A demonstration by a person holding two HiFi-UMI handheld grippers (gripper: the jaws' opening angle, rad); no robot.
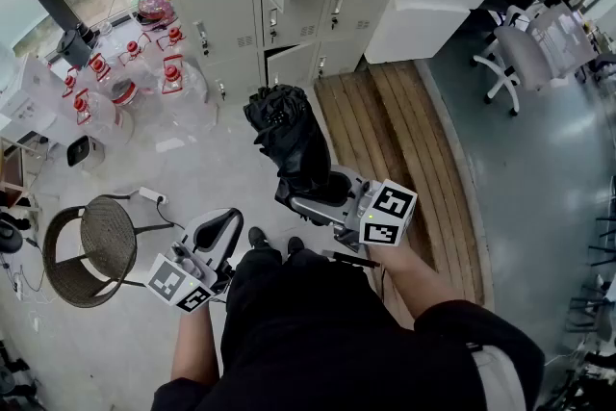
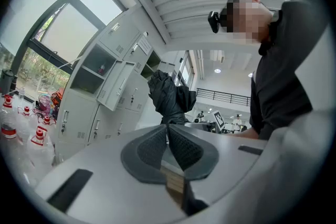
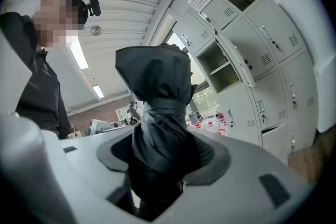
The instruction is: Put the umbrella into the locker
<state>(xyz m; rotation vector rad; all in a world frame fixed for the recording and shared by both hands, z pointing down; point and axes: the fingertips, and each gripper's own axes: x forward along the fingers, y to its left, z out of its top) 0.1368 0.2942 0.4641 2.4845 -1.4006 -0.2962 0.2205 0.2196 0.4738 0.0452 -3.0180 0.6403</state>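
Being clamped in the right tool [image 3: 164, 152], a folded black umbrella [image 3: 155, 78], left tool [image 2: 168, 134] being held clenched, empty, lockers [image 1: 332, 10] ahead.

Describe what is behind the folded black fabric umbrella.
Tall grey metal lockers, some doors open, stand behind the umbrella. Whatever lies directly behind it is covered.

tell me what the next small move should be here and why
Probably carry the right gripper forward toward the lockers. Its jaws clamp the folded black umbrella, which is held apart from the lockers, and an open compartment shows ahead. The left gripper is shut on nothing.
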